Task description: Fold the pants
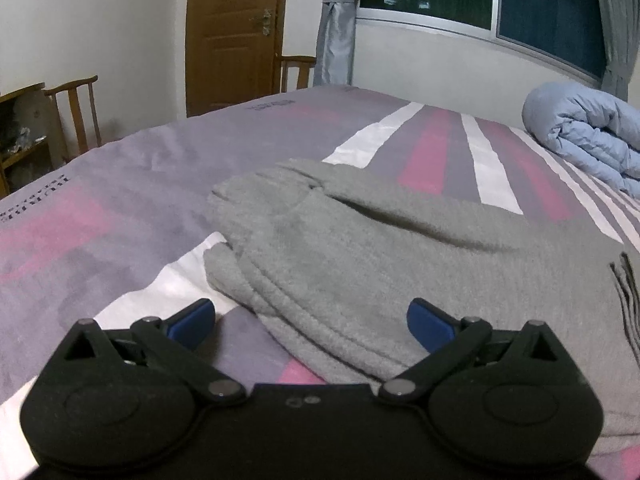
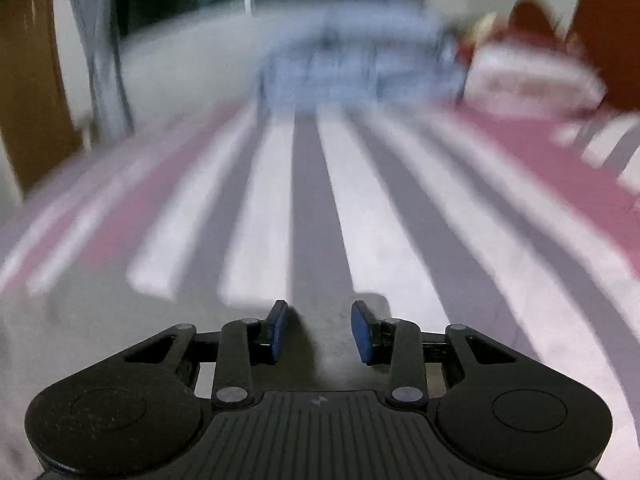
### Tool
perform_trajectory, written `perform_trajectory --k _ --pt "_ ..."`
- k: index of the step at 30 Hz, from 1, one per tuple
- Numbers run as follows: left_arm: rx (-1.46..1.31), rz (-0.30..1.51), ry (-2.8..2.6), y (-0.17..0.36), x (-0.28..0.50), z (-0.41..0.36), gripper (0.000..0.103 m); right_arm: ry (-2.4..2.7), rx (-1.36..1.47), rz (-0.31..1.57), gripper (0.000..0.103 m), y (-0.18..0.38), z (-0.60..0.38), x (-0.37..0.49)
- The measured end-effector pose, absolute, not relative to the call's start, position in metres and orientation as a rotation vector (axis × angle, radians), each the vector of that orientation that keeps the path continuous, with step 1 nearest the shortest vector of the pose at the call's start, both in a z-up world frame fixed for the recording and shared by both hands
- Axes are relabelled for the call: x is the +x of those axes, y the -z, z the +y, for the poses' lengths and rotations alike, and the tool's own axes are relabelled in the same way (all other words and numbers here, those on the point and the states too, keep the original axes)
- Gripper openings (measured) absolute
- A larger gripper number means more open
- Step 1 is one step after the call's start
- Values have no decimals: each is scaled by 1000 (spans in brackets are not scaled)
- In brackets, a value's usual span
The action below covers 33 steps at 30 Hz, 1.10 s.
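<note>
Grey fleece pants [image 1: 400, 256] lie folded in a thick bundle on the striped bed sheet [image 1: 120, 208]. My left gripper [image 1: 311, 322] is open wide just above the near edge of the bundle, with nothing between its blue pads [image 1: 192, 318]. In the blurred right wrist view, my right gripper [image 2: 319, 330] is partly open and empty. It hovers over a grey edge of the pants [image 2: 332, 344] on the striped sheet [image 2: 280, 200].
A rolled light blue quilt [image 1: 588, 136] lies at the far right of the bed and shows blurred in the right wrist view [image 2: 352, 64]. Wooden chairs [image 1: 76, 116], a brown door [image 1: 236, 28], a curtain and a window stand beyond the bed.
</note>
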State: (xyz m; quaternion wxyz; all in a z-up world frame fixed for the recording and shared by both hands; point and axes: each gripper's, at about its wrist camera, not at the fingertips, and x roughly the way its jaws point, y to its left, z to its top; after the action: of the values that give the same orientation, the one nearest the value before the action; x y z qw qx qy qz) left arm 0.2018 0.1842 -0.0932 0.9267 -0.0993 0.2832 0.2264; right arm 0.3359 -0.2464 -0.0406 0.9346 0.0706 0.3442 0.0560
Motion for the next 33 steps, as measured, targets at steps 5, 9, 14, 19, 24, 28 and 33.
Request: perform_trajectory --k 5,9,14,19,24,28,33 --pt "-243 588 -452 93 200 190 97 -175 190 557 60 24 -274 277" --pt "-260 602 -439 91 195 196 97 -229 104 622 74 54 -278 231" --pt "-294 630 -411 88 193 207 95 -168 181 565 74 58 -300 196" --pt "-503 631 -317 98 195 239 93 -177 219 581 74 59 -299 195" --pt "-690 566 -269 109 197 269 92 -148 302 577 76 62 -313 200" --pt "-723 529 -252 116 207 278 91 -105 316 549 76 57 -322 200" --pt "-784 489 -203 121 210 285 88 -15 396 500 76 52 -347 190"
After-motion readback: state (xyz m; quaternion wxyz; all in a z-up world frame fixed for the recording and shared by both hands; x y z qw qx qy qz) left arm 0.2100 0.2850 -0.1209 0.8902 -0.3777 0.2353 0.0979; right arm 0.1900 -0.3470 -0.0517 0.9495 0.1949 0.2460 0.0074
